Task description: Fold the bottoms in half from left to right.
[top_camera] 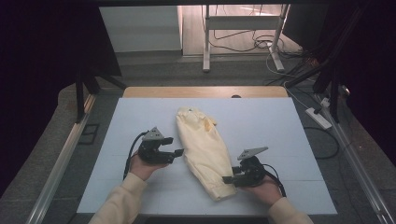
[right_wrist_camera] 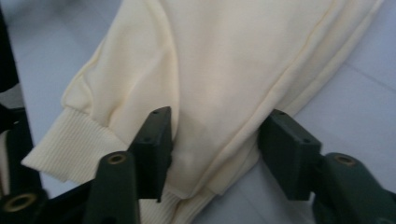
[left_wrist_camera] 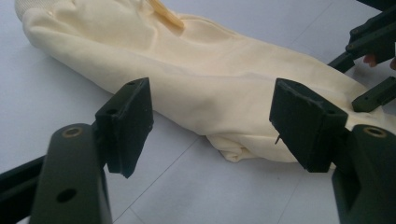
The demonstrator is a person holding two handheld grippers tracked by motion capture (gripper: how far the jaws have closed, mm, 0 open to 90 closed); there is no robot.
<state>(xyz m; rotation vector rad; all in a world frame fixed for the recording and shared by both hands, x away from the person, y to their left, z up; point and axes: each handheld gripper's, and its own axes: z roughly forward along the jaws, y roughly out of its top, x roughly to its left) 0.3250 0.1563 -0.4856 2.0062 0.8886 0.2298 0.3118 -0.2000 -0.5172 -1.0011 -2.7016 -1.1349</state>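
One cream garment (top_camera: 204, 150) lies folded on the white table (top_camera: 280, 135) between two grippers: the left gripper (top_camera: 179, 152) gapes beside it, the right gripper (top_camera: 227, 179) seemingly straddles its hem unclamped.

One cream garment (top_camera: 204, 149), two grippers (top_camera: 179, 152) (top_camera: 228, 179), one table (top_camera: 261, 121)

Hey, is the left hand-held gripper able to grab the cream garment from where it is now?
Probably yes. The left hand-held gripper has its jaws apart, aimed at the cream garment, with bare white table cover between them and nothing in the way.
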